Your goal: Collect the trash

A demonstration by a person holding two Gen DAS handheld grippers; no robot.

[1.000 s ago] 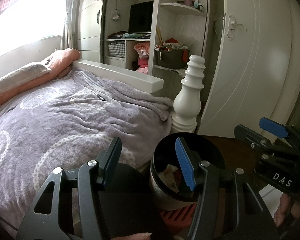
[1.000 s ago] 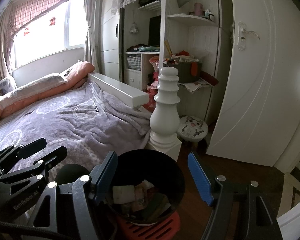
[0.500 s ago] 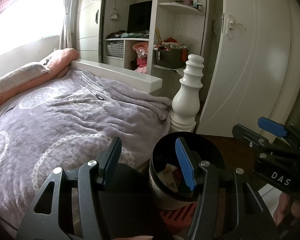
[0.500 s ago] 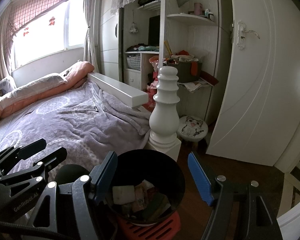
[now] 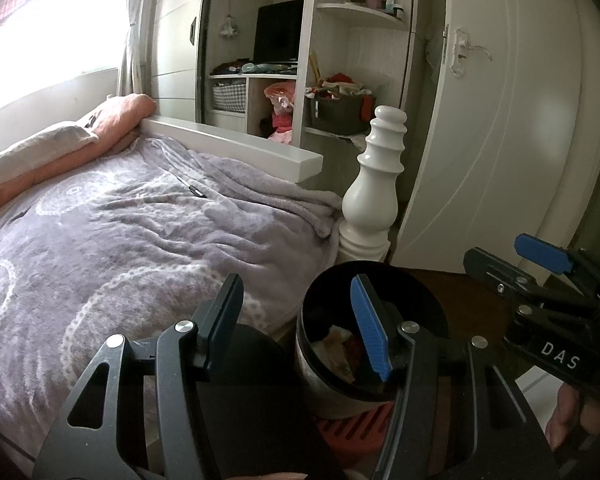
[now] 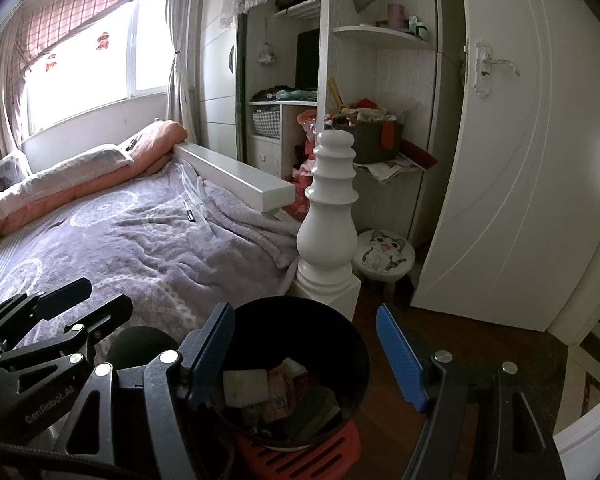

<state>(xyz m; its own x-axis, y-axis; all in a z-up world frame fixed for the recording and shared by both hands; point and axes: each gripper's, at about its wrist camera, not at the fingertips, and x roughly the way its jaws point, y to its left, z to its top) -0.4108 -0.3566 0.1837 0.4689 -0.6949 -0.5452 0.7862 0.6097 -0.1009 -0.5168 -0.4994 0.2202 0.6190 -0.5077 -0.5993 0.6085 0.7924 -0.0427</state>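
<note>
Both grippers hang open and empty over the foot of the bed, just as they did a second ago: nothing in either view has shifted apart from a faint wobble of the frame. Seen from its own camera, the left gripper [image 5: 300,320] holds its blue ribbed pads apart with nothing between them; its right pad overlaps the rim of the trash bin [image 5: 374,344], though whether it touches that rim cannot be told. The right gripper [image 6: 306,356] stands wider, its pads on either side of the same bin [image 6: 295,372] with no clear contact. That bin is a round, dark, smooth-walled bucket with a paler lower body, standing on a red slatted plastic base [image 6: 300,454] on the dark wooden floor, just beside the bed's corner. Inside lies the trash [image 6: 267,392]: crumpled paper, a pale square scrap and reddish wrappers. A soft lilac fleece blanket [image 5: 131,240] with white dotted rings covers the mattress, and a peach quilt [image 5: 115,120] is folded at the head. A glossy white turned bedpost [image 6: 332,216] rises behind the bin, with a small round stool bearing a cartoon cat [image 6: 384,252] near the white wardrobe door [image 6: 520,180].
</note>
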